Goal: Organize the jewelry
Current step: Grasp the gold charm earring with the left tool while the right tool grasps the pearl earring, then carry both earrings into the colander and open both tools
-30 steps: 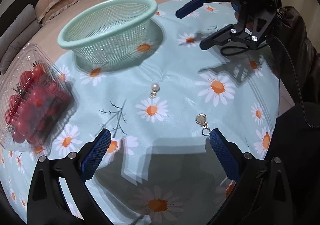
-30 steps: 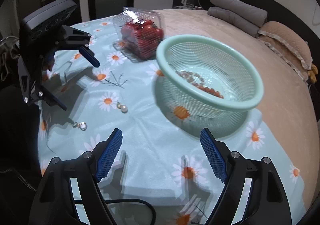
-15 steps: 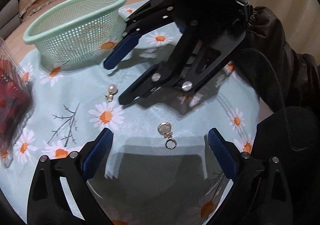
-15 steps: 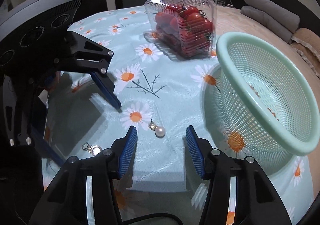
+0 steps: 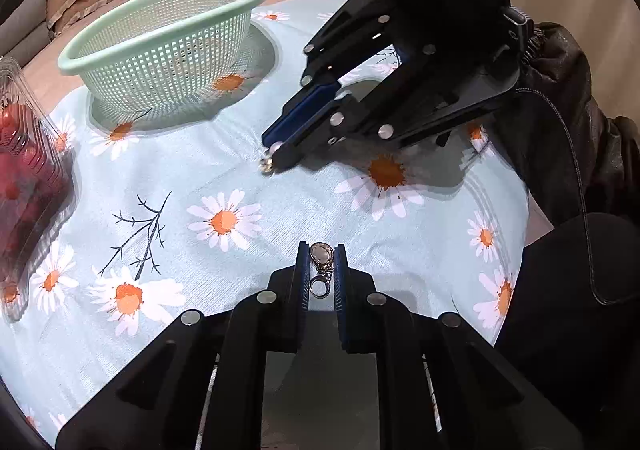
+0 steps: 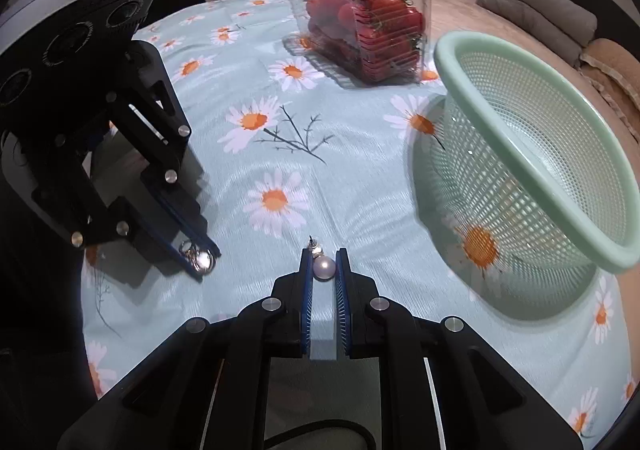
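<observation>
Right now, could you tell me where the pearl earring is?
In the right wrist view the pearl earring sits between the right gripper fingertips on the daisy tablecloth, left of the green basket.

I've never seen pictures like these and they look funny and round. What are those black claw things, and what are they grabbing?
They are two grabbing tools, and a person holds one in each hand. Each has a camera looking along its two fingers, so each picture is one tool's own view, and each also shows the other tool.

The left gripper is closed on a small silver charm with a ring. The right gripper is closed on a pearl earring. Both pieces are still down at the daisy tablecloth.

Also on the cloth are a green basket and a clear box of tomatoes.
</observation>
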A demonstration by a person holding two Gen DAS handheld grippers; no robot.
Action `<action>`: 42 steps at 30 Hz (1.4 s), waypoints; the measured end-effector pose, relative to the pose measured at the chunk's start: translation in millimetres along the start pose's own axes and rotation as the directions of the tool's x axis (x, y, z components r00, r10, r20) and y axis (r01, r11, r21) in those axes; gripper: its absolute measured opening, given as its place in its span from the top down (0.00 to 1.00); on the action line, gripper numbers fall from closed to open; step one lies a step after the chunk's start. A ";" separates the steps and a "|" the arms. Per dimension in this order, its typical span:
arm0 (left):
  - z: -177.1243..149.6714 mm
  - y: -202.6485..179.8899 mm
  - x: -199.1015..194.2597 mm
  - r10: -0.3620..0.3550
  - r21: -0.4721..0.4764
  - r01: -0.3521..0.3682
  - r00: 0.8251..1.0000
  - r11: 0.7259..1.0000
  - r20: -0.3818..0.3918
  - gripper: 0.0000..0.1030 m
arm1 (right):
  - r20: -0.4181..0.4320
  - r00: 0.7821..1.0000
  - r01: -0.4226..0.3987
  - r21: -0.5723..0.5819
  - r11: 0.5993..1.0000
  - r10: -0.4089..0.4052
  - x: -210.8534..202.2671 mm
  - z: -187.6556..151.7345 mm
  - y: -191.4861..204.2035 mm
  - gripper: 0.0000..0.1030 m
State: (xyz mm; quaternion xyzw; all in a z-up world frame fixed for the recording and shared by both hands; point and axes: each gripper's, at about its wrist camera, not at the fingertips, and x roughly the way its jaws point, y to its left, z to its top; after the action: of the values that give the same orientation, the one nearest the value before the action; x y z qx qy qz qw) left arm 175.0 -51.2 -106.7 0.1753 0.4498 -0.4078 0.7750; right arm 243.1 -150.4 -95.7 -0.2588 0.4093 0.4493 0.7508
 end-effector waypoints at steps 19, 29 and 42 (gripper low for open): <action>8.6 61.0 -54.9 0.215 -0.094 -0.215 0.977 0.972 -0.018 0.88 | -0.056 0.969 0.245 0.086 0.966 -0.241 -90.3 -42.7 -11.8 0.89; 76.8 84.0 -111.5 0.299 -0.079 -0.293 0.949 0.953 0.095 0.87 | -0.012 0.917 0.398 0.084 0.914 -0.398 -154.1 -4.0 -39.5 0.89; 158.1 109.2 -67.3 0.219 -0.086 -0.214 0.973 0.973 0.067 0.87 | 0.064 0.948 0.312 0.010 0.950 -0.312 -128.8 72.9 -73.7 0.89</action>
State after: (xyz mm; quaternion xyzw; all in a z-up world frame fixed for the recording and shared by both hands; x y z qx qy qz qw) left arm 331.2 -54.1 23.8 0.1771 0.4140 -0.3092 0.8377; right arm 302.6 -189.0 53.6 -0.3056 0.3385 0.3333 0.8252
